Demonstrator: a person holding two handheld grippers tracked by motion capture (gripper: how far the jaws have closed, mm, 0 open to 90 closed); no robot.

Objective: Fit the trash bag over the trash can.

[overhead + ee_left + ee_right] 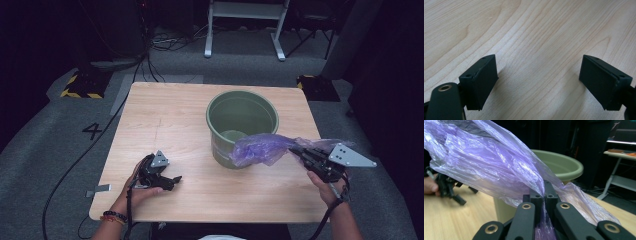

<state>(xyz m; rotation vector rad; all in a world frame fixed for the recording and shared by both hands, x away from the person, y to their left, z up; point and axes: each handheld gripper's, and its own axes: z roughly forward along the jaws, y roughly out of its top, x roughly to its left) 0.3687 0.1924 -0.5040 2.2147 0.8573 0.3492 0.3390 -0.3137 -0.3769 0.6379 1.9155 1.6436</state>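
Note:
A green plastic bucket (242, 125) stands upright on the wooden table (165, 120), right of centre. My right gripper (300, 152) is shut on a crumpled purple plastic bag (260, 148) and holds it in the air against the bucket's near right side. In the right gripper view the bag (486, 162) billows up from the shut gripper (544, 196), with the bucket rim (564, 165) behind it. My left gripper (172, 181) rests on the table at the near left, open. The left gripper view shows its fingertips (482, 80) wide apart over bare wood.
Beyond the table, grey carpet holds trailing cables (150, 65), a white table frame (245, 25) and yellow-black striped blocks (80, 87). A strip of tape (100, 190) lies on the floor near the table's near left corner.

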